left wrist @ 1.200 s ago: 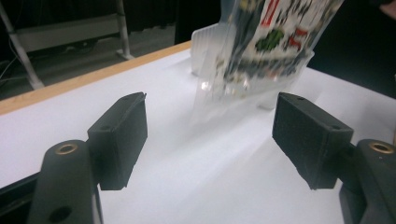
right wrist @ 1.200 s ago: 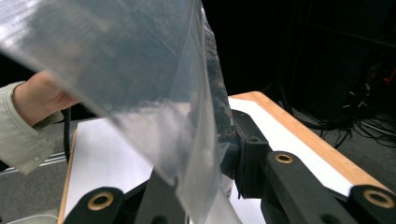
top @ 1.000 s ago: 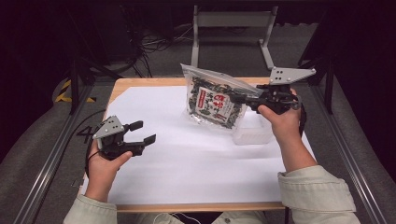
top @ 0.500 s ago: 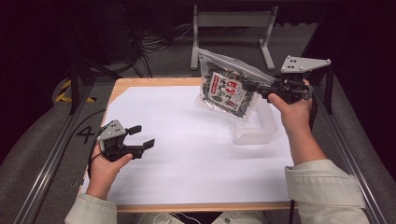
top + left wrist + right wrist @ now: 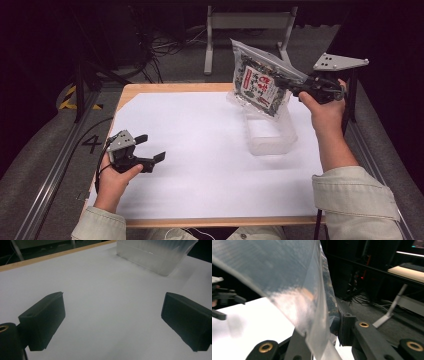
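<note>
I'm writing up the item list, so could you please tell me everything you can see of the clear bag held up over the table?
The clear bag is a glossy, see-through plastic pouch with a plain flat strip along its top edge. Inside sits a dark packet with a white label bearing red and black print, too small to read. It hangs tilted in the air above the translucent plastic container, clear of the table. The right hand-held gripper is shut on its edge; nothing else touches it.
</note>
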Demonstrator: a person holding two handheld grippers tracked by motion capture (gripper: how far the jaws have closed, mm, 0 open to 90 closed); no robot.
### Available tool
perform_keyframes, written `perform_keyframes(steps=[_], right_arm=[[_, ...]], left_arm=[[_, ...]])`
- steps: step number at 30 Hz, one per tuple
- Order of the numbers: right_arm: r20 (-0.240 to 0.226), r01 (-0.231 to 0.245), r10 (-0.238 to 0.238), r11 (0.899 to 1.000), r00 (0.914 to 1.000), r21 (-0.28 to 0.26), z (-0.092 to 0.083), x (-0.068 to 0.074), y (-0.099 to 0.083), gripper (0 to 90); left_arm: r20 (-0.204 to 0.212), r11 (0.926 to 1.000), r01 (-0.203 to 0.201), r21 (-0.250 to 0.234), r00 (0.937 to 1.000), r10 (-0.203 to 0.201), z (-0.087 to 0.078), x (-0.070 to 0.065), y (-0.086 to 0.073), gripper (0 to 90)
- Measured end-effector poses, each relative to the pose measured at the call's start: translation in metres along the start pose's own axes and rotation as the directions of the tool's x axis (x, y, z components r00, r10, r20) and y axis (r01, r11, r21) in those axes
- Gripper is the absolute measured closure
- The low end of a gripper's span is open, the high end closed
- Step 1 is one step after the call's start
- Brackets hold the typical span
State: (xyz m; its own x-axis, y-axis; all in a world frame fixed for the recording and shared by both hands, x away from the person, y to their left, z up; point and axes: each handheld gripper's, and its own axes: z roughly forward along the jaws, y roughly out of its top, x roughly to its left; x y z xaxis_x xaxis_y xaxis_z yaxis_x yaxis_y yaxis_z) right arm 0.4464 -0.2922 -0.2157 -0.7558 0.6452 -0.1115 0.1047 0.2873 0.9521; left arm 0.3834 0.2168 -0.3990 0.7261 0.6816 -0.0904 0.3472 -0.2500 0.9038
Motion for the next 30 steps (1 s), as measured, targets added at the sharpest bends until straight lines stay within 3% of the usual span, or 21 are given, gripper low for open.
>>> perform_keyframes(steps=[15, 23, 30], right_arm=[[0.117, -0.006, 0.002, 0.999, 0.9931, 0.032, -0.007, -0.015, -0.003, 76.5], [0.153, -0.020, 0.014, 0.999, 0.9882, 0.041, -0.005, -0.018, -0.011, 76.4], [0.153, -0.026, 0.015, 0.997, 0.9881, 0.067, -0.002, -0.019, -0.021, 76.4]], left_arm=[[-0.010, 1.0000, -0.008, 0.001, 0.9999, 0.008, 0.000, -0.002, -0.001, 7.1], [-0.004, 1.0000, -0.003, 0.007, 1.0000, 0.003, 0.001, -0.002, -0.001, 7.0], [0.007, 0.9999, 0.003, 0.011, 1.0000, -0.003, 0.002, -0.002, -0.003, 7.0]])
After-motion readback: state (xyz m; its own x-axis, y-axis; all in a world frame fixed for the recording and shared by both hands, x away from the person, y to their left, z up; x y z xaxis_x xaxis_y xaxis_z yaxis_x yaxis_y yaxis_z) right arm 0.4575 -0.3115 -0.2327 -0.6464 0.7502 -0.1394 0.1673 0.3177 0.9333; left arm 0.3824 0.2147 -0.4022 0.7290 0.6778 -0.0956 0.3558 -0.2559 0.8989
